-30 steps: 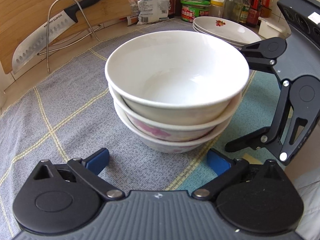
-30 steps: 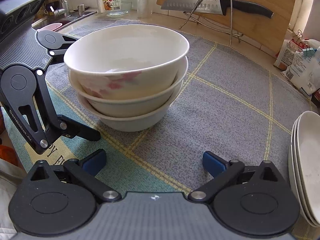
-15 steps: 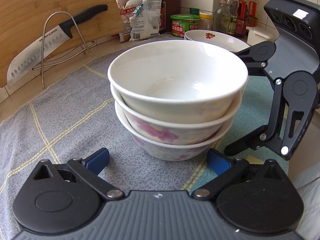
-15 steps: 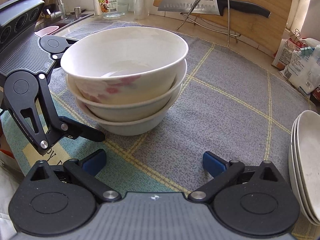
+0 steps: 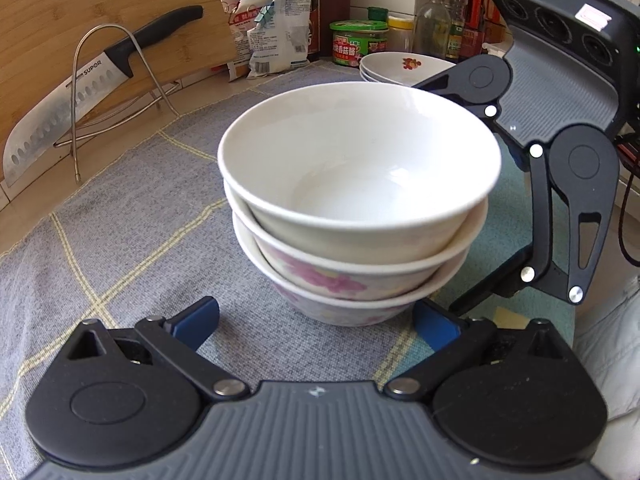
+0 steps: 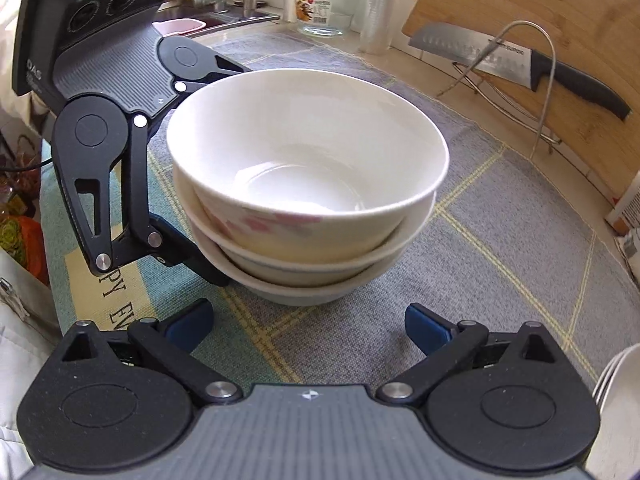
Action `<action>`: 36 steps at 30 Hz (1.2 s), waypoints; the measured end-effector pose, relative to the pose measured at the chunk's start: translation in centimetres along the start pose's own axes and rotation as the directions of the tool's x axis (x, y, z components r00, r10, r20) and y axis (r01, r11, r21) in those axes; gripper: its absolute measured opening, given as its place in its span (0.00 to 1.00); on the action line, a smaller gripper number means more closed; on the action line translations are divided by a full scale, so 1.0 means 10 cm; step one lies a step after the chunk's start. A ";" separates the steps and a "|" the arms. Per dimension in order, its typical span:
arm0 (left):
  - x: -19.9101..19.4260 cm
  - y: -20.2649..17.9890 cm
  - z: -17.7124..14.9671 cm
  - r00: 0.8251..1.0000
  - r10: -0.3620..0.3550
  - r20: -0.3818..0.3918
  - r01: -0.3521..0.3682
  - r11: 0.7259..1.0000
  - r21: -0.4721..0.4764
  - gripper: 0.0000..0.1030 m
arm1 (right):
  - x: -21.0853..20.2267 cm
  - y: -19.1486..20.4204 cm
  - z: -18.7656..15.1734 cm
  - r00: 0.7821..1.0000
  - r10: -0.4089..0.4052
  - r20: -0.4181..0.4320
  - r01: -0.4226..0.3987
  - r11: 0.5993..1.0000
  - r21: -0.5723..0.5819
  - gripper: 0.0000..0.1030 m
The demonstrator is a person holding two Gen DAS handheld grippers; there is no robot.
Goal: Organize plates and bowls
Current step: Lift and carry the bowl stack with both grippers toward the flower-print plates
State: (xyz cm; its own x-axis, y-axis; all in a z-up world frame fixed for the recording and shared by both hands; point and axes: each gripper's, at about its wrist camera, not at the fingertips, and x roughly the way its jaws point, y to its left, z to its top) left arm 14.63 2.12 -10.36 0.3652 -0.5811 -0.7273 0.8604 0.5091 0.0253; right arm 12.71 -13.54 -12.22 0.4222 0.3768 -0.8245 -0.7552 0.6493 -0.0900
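A stack of three white bowls with pink flower prints stands on a grey checked cloth; it also shows in the right wrist view. My left gripper is open, its blue pads on either side of the stack's base. My right gripper is open too, its pads just short of the base. Each gripper faces the stack from its own side, and each shows in the other's view. A stack of white plates sits behind the bowls, and its edge shows in the right wrist view.
A knife rests on a wire rack against a wooden cutting board. Bottles, a green-lidded tub and food bags stand at the back. A glass jar and the sink lie beyond the cloth.
Both grippers have dropped lower and moved closer to the bowl stack, so it looks larger and the pads now flank its base. The bowls have not moved.
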 end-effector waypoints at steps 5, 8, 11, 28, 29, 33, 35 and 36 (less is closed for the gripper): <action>-0.04 0.00 0.07 0.998 -0.057 -0.008 0.058 0.996 0.074 0.98 | -0.02 -0.05 0.09 1.000 0.026 0.008 -0.025 0.997 -0.068 1.00; -0.05 0.01 0.11 0.996 -0.089 -0.007 0.089 0.989 0.115 0.97 | -0.03 -0.06 0.14 0.999 0.038 0.010 -0.037 0.995 -0.098 1.00; -0.04 0.08 0.15 0.991 -0.136 -0.010 0.137 0.984 0.117 0.93 | -0.02 -0.08 0.15 0.999 0.048 0.000 -0.048 0.991 -0.125 0.99; 0.05 0.18 0.22 0.967 -0.249 -0.061 0.257 0.943 0.212 0.86 | -0.03 -0.14 0.26 0.994 0.096 -0.053 -0.104 0.979 -0.178 0.84; 0.06 0.18 0.23 0.965 -0.253 -0.063 0.261 0.941 0.216 0.86 | -0.03 -0.14 0.26 0.994 0.100 -0.053 -0.108 0.978 -0.180 0.83; 0.07 0.18 0.24 0.963 -0.262 -0.069 0.271 0.936 0.226 0.85 | -0.03 -0.13 0.26 0.993 0.103 -0.052 -0.111 0.975 -0.192 0.83; 0.07 0.19 0.23 0.962 -0.265 -0.071 0.274 0.935 0.226 0.84 | -0.02 -0.13 0.27 0.993 0.108 -0.052 -0.116 0.973 -0.202 0.83; 0.07 0.19 0.23 0.962 -0.265 -0.071 0.274 0.934 0.227 0.84 | -0.02 -0.14 0.28 0.992 0.113 -0.053 -0.121 0.972 -0.203 0.83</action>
State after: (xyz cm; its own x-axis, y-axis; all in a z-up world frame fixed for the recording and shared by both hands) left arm 17.33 1.21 -9.28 0.0981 -0.6482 -0.7551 0.9849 0.1720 -0.0197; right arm 15.09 -12.66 -10.42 0.3072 0.4120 -0.8578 -0.8868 0.4510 -0.1010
